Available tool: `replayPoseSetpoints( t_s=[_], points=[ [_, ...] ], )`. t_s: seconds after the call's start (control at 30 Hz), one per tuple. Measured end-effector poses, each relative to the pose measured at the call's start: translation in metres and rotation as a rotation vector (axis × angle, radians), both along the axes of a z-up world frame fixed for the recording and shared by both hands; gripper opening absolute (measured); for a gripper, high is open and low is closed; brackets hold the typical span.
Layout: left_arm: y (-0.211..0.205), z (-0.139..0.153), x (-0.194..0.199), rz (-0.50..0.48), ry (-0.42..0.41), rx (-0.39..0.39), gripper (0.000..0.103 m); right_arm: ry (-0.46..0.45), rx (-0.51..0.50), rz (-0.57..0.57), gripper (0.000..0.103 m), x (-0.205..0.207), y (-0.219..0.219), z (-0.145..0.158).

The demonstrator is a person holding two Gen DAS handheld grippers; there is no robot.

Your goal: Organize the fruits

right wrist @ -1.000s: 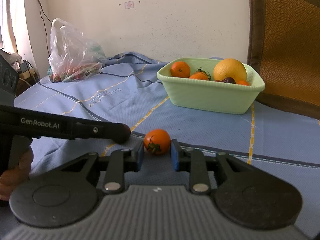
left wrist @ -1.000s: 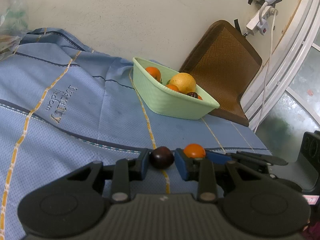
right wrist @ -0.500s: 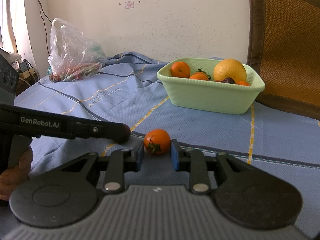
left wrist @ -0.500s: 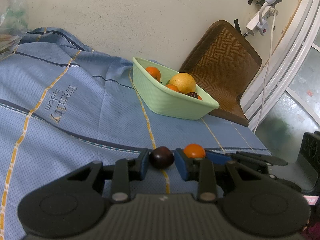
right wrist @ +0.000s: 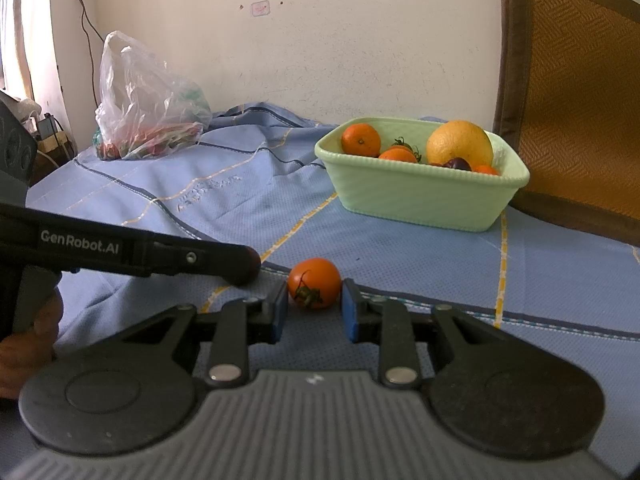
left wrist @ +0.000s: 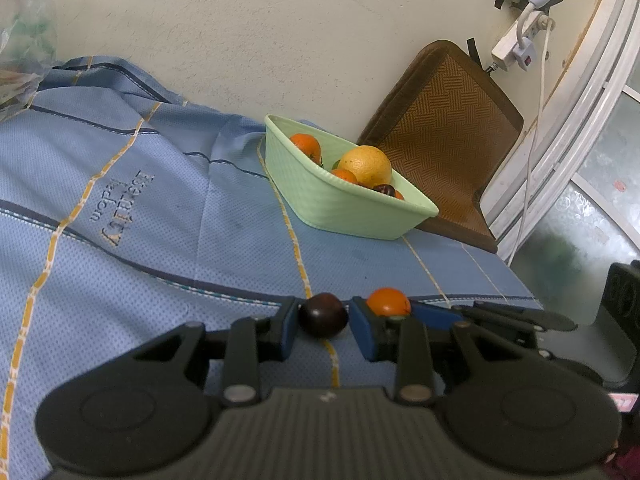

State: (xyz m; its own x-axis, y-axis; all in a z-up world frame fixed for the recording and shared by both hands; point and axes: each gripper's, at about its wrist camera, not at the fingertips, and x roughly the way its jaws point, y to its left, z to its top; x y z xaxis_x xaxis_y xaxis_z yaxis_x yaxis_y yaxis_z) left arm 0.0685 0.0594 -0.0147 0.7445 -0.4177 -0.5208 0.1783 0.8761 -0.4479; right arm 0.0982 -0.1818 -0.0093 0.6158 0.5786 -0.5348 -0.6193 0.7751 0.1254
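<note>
A dark plum (left wrist: 323, 315) lies on the blue cloth (left wrist: 160, 240), and my left gripper (left wrist: 323, 322) is shut on it, blue pads against both its sides. Just to its right an orange tomato (left wrist: 388, 301) sits in my right gripper (left wrist: 394, 314). In the right wrist view the tomato (right wrist: 315, 283), stem toward me, is pressed between the pads of my right gripper (right wrist: 315, 308). My left gripper (right wrist: 240, 268) reaches in from the left there. Farther back stands a pale green basket (right wrist: 420, 200) holding a tangerine (right wrist: 361, 140), a big yellow citrus (right wrist: 459, 144), tomatoes and a plum.
A clear plastic bag (right wrist: 148, 112) with produce rests at the cloth's far left by the wall. A brown woven chair back (right wrist: 580, 100) leans behind the basket. A power strip with a white cable (left wrist: 516, 40) hangs on the wall. A hand (right wrist: 24, 344) holds the left gripper's handle.
</note>
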Motion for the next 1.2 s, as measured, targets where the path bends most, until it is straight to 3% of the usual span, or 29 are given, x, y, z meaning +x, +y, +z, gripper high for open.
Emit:
replayPoseSetpoints(
  t_s=[0.43, 0.6, 0.7, 0.83, 1.03, 1.1, 1.2],
  points=[
    [-0.012, 0.003, -0.003, -0.008, -0.021, 0.081, 0.028, -0.016, -0.013, -0.001, 0.031, -0.001, 0.002, 0.001],
    [-0.009, 0.015, 0.011, -0.025, -0.031, 0.001, 0.027, -0.089, 0.017, -0.035, 0.031, -0.003, -0.002, 0.011],
    [-0.013, 0.038, 0.032, -0.028, -0.073, -0.025, 0.027, -0.135, 0.039, -0.076, 0.031, 0.012, -0.007, 0.024],
    [-0.027, 0.061, 0.072, -0.039, -0.120, -0.003, 0.028, -0.185, 0.063, -0.136, 0.031, 0.045, -0.009, 0.037],
    [-0.039, 0.050, 0.139, -0.025, -0.035, -0.001, 0.029, -0.161, 0.062, -0.195, 0.034, 0.092, -0.006, 0.023],
    [-0.037, 0.044, 0.149, -0.011, -0.013, -0.035, 0.030, -0.154, 0.086, -0.204, 0.046, 0.093, -0.013, 0.017],
    [-0.028, 0.042, 0.148, 0.013, -0.009, -0.107, 0.030, -0.196, 0.124, -0.235, 0.046, 0.089, -0.024, 0.023]
  ],
)
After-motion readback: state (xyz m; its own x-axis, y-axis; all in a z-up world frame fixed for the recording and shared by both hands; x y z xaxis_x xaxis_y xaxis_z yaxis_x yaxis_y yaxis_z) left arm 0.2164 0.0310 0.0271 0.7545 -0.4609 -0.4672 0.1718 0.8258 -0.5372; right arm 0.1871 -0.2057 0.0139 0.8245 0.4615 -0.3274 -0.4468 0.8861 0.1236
